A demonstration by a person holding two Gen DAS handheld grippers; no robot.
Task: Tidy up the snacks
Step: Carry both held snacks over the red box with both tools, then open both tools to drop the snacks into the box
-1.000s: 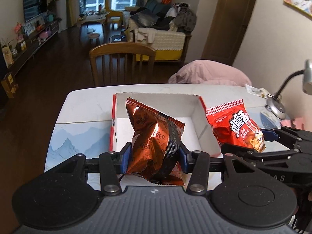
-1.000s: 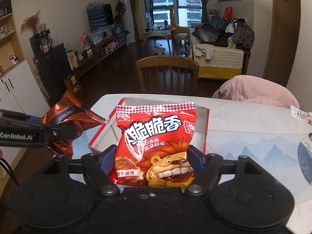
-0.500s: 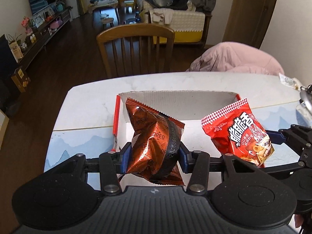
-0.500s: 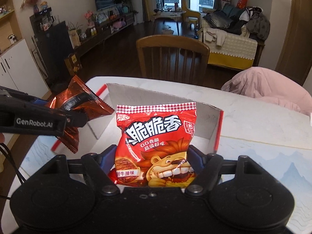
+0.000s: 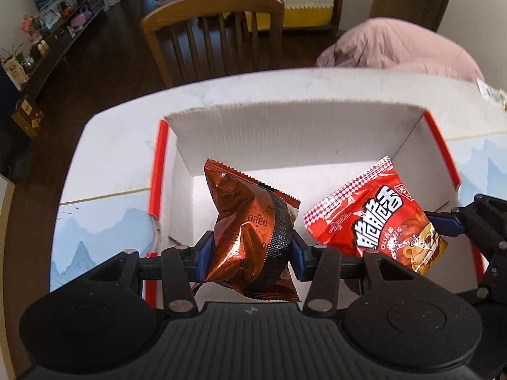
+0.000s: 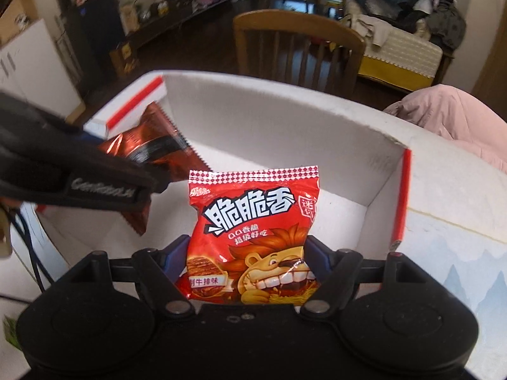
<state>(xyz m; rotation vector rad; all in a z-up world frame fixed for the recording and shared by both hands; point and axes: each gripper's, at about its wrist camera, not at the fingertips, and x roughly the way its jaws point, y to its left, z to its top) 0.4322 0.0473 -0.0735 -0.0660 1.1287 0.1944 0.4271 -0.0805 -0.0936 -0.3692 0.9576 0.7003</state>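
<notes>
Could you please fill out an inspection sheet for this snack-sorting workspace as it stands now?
Surface: white table with a mountain-print mat.
Job's things: open white cardboard box with red edges; Oreo packet and red lion snack bag held over it.
Clutter: small wrapper at the table's far right.
Grippers: left hand-held gripper shut on the Oreo packet; right hand-held gripper shut on the red lion snack bag.
Cables: dark cable beside the left gripper.
Surroundings: wooden chair, pink bundle.
</notes>
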